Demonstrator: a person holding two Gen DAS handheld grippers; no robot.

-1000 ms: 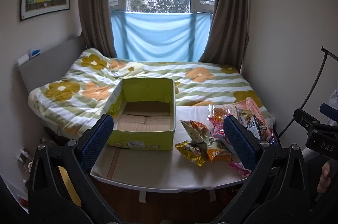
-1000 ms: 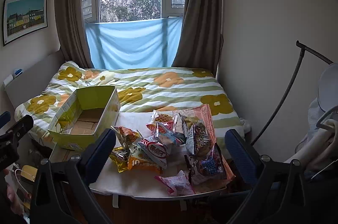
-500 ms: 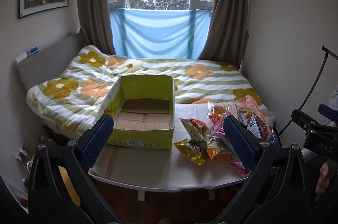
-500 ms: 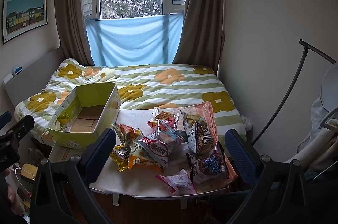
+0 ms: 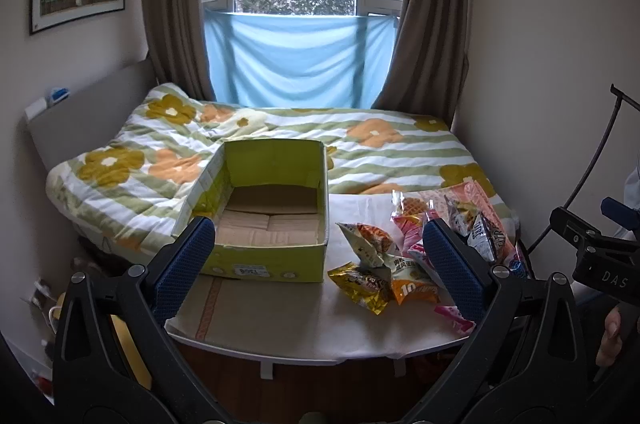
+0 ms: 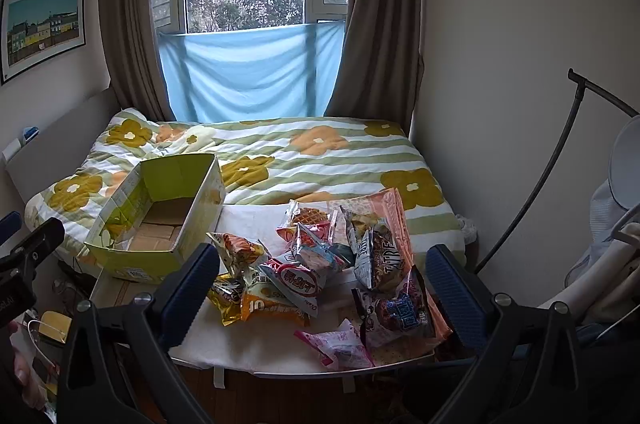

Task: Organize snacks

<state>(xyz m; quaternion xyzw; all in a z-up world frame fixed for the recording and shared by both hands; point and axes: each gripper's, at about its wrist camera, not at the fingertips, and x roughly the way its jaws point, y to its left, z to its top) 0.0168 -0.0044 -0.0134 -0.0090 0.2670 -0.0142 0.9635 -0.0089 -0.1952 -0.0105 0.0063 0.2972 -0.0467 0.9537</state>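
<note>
Each gripper is built of matte black plastic arms that fan out in a V. The left gripper (image 5: 319, 266) and the right gripper (image 6: 323, 286) both carry flat, dark blue pads (image 5: 182, 266) with a fine knurled texture. Round silver screws (image 5: 136, 269) sit at the arm joints. White letters "DAS" (image 5: 614, 280) mark a black housing.

Left gripper (image 5: 320, 264) finger blocks part of the snack pile (image 5: 420, 248); packets behind it unreadable. Right gripper (image 6: 324, 288) covers the pile's (image 6: 320, 272) left edge. Lower packets buried under the top ones. Box (image 5: 268, 208) label too small to read. Floor clutter under the bench (image 6: 256, 352) indistinct.
</note>
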